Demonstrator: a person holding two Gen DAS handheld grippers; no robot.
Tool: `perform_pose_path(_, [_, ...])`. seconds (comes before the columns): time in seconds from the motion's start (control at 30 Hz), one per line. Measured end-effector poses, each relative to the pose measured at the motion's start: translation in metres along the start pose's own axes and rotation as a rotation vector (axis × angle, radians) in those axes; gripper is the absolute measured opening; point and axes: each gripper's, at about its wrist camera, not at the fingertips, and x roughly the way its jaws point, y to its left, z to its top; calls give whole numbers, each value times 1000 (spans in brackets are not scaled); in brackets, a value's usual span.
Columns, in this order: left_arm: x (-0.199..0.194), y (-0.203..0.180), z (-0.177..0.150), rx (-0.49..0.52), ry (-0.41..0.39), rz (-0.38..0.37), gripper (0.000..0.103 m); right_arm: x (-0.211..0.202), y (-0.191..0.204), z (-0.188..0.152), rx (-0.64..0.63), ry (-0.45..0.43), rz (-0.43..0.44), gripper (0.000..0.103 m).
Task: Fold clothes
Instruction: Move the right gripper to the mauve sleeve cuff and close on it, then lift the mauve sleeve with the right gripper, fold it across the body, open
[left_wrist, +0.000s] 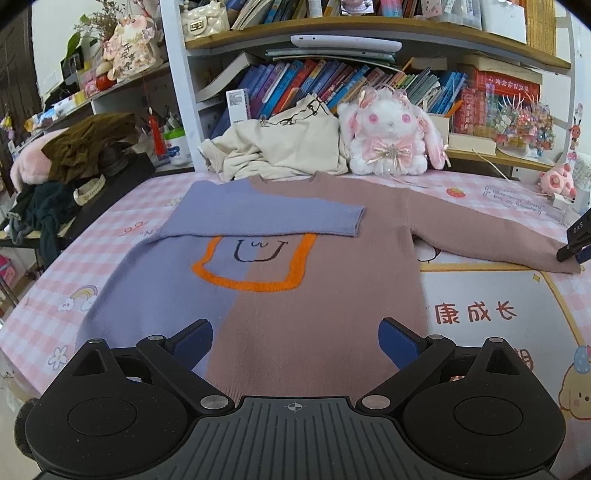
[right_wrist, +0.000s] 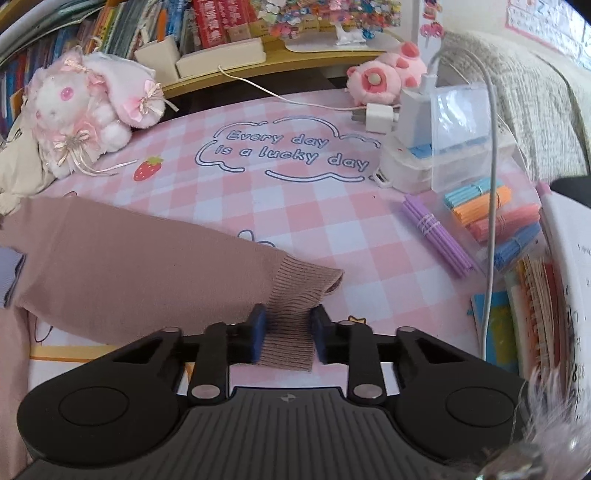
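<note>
A two-tone sweater, lavender on the left and dusty pink on the right with an orange outlined face, lies flat on the pink checked mat. Its lavender sleeve is folded across the chest. The pink sleeve stretches out to the right. My left gripper hovers open over the hem with nothing between its fingers. My right gripper is shut on the ribbed cuff of the pink sleeve, the blue pads pinching the knit from both sides. Its tip shows at the right edge of the left wrist view.
A cream garment and a white bunny plush sit behind the collar against the bookshelf. Dark clothes pile at the left. On the right lie a charger and cable, a clear box, paper strip bundles and notebooks.
</note>
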Motion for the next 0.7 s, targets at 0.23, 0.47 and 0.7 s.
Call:
perform_pose_path(0.23, [-2,0,1,11,-4,3,98,0,2,0,-14,-13,19,9])
perform_pose_path(0.47, [-3,-3,1,32,1,2,98,-8,5,3,-23,-44,41,9])
perform_pose_path(0.7, [-4,-4,0,39,6,-7,98,-24,11,13,-23,-80,88,9])
